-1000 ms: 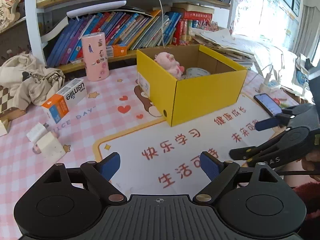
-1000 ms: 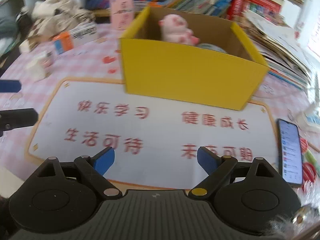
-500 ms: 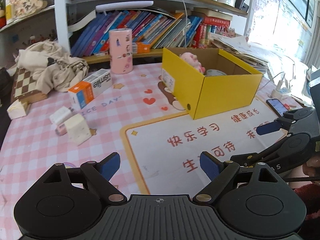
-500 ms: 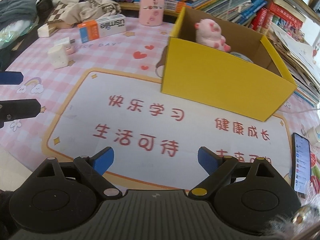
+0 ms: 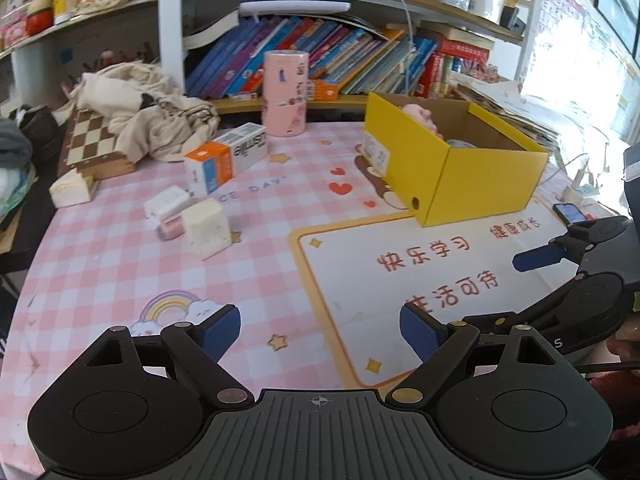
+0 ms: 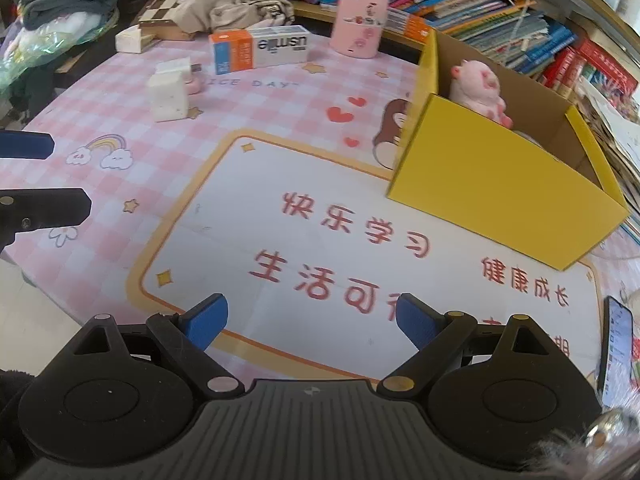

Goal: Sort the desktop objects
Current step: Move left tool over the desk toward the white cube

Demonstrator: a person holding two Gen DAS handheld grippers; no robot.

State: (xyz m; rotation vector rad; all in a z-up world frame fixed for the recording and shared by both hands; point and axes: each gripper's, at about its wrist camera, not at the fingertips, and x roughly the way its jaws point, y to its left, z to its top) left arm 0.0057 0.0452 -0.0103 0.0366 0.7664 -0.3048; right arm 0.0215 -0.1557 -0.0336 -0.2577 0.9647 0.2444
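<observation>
Both the left gripper [image 5: 320, 332] and the right gripper [image 6: 312, 316] hung open and empty over the mat [image 6: 120, 184], while the yellow box [image 6: 500, 188] held a pink toy [image 6: 478, 90] and perhaps a tape roll.

A child's study desk at home; crowded bookshelf [image 5: 320, 60], pink cartoon desk mat [image 5: 120, 264].

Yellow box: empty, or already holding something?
Not empty. The open-topped yellow box holds a pink plush pig and a round item beside it, too hidden to identify.
</observation>
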